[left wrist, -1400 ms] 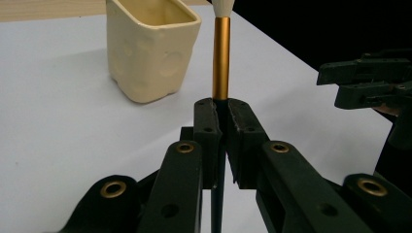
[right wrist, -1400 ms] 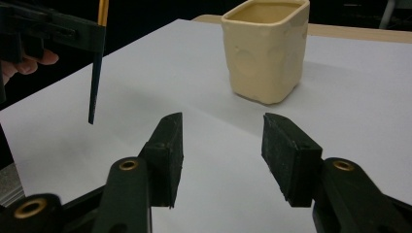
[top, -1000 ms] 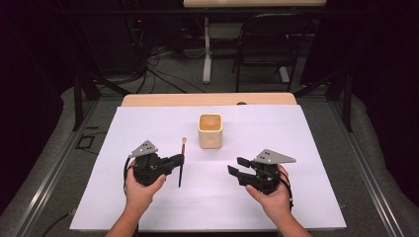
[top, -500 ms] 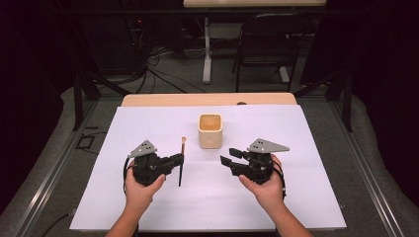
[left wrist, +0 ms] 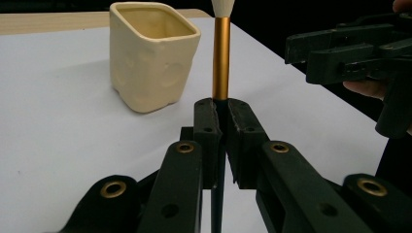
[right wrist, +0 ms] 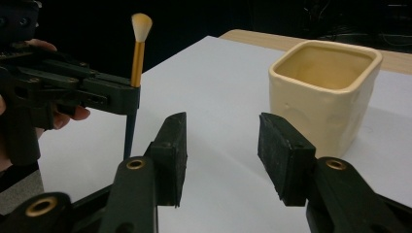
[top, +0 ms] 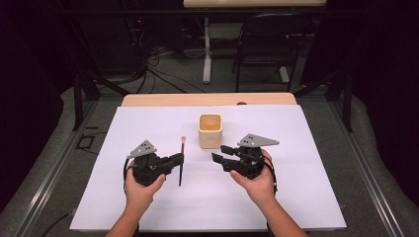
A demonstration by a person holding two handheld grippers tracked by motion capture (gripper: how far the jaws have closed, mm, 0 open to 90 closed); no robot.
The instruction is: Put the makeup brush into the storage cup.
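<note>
Brush (top: 181, 160), left of the cup (top: 210, 131), is clamped mid-handle by the left hand-held gripper (top: 179, 159), probably for lifting into it; the right hand-held gripper (top: 220, 152), jaws apart, waits just beside the cup.

We see a slim brush (top: 181, 160) with a dark handle, a gold ferrule and a pale tuft, lifted off the white table (top: 148, 123) and clamped at its handle between closed jaws, tuft pointing away from us. Just to its right stands a cream square cup (top: 210, 131), upright and open-topped.
</note>
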